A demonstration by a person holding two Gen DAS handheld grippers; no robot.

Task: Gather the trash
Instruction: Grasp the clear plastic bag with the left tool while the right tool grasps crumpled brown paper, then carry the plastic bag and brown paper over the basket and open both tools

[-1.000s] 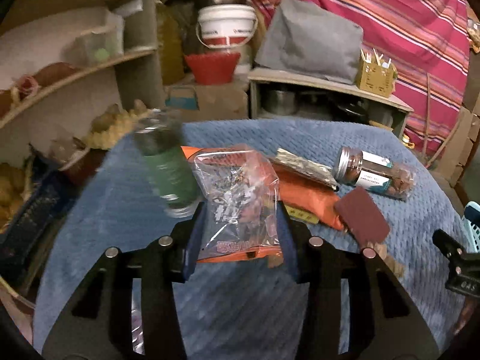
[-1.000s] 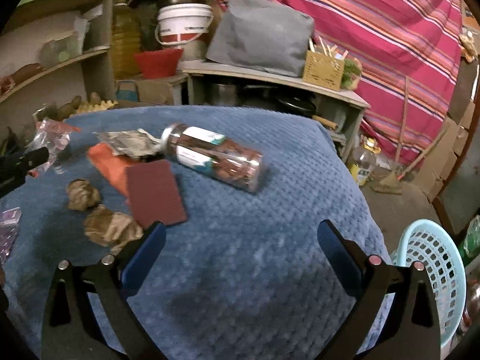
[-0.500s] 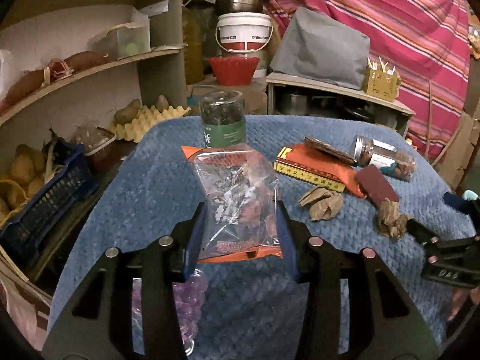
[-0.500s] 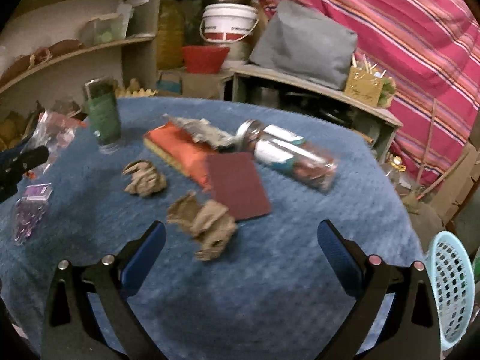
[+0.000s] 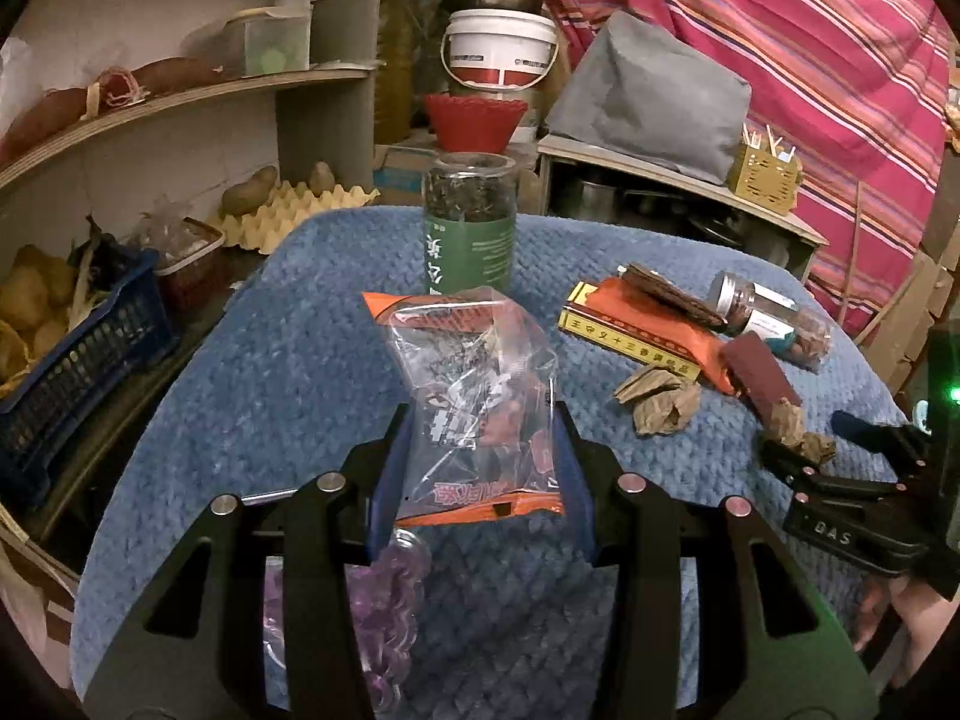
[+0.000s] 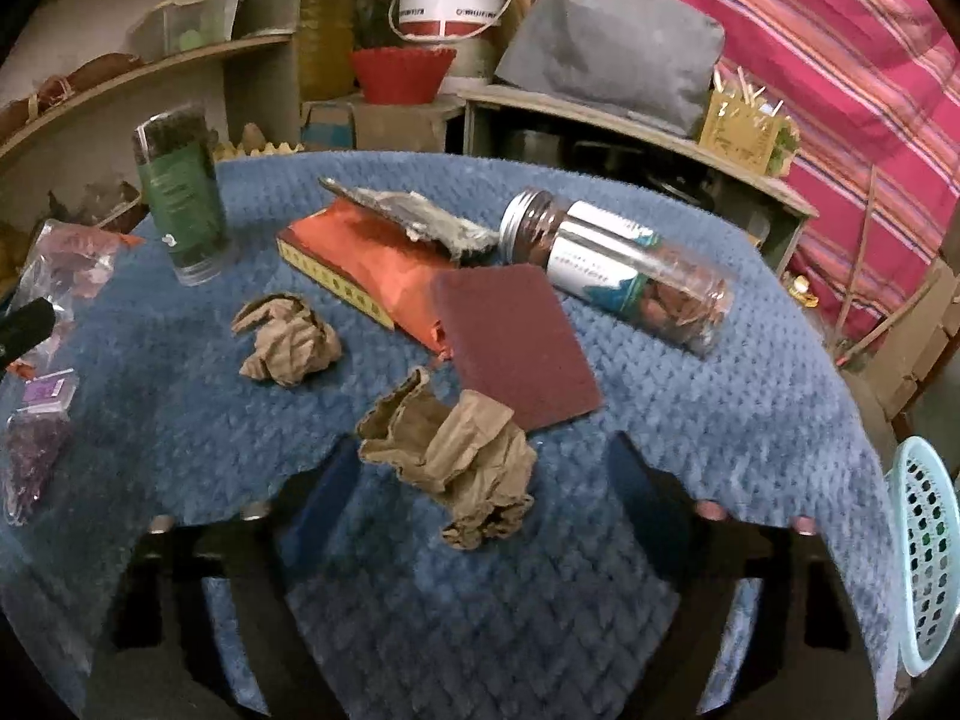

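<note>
The left gripper (image 5: 480,468) had its jaws closed on a clear plastic snack bag (image 5: 474,396) with orange ends, holding it upright above the blue knitted surface (image 5: 288,372), probably so the limp bag would not spill or drag on its way to a bin. The right gripper (image 6: 480,480) hovered low with its jaws spread wide on either side of the nearer crumpled brown paper (image 6: 456,456), not yet touching it; that looked like the line-up for a straight pinch.

Taking the maroon pad (image 6: 516,348) as landmark: the nearer paper lay just in front of it, a second crumpled paper (image 6: 288,336) lay to its left, and an orange packet (image 6: 366,258) sat under its far edge with a grey torn wrapper (image 6: 420,222) on top. A clear jar (image 6: 618,270) with a metal lid lay on its side behind and to the right, apparently full, so likely not trash. A green-labelled jar (image 6: 180,204) stood upright well to the far left, and a small bag of purple beads (image 6: 36,438) lay at the near left edge.

A pale blue mesh basket (image 6: 927,552) stood off the surface's right edge, a plausible trash destination. Behind were curved shelves (image 5: 180,102), a white bucket (image 5: 501,48), a red bowl (image 5: 477,120) and a pink striped cloth (image 5: 810,30).
</note>
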